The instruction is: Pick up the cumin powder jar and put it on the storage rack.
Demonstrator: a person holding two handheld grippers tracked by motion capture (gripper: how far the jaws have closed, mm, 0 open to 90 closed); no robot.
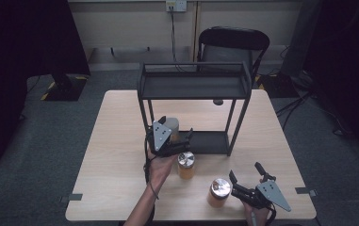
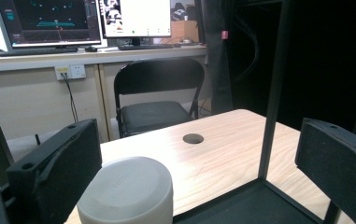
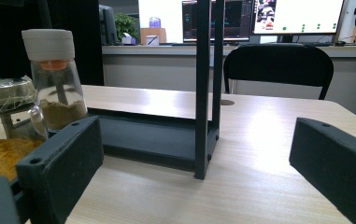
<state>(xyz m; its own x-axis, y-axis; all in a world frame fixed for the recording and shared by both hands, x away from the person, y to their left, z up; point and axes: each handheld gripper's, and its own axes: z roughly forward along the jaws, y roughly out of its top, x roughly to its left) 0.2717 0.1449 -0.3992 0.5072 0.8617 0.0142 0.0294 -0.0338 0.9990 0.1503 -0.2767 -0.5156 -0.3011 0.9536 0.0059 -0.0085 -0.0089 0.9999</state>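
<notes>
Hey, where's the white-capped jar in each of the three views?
High view: white-capped jar at the rack's front-left leg, beside the left hand-held gripper.
Left gripper view: bottom centre-left, between the jaws.
Right gripper view: upper left.
Shared landmark: black folding chair.

A white-lidded jar (image 2: 126, 189) is sitting between the left gripper's (image 2: 185, 177) wide-spread jaws, nearer the left one. A black rack post (image 2: 273, 88) is standing ahead on the wooden table (image 2: 217, 158).

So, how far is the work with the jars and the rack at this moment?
Done: seemingly nothing; the rack's shelves look bare. In hand: the left gripper is open around the white-lidded jar at the rack's left front corner, not clamped. Left: two metal-lidded jars stand on the table, with the right gripper open beside the nearer one.
</notes>
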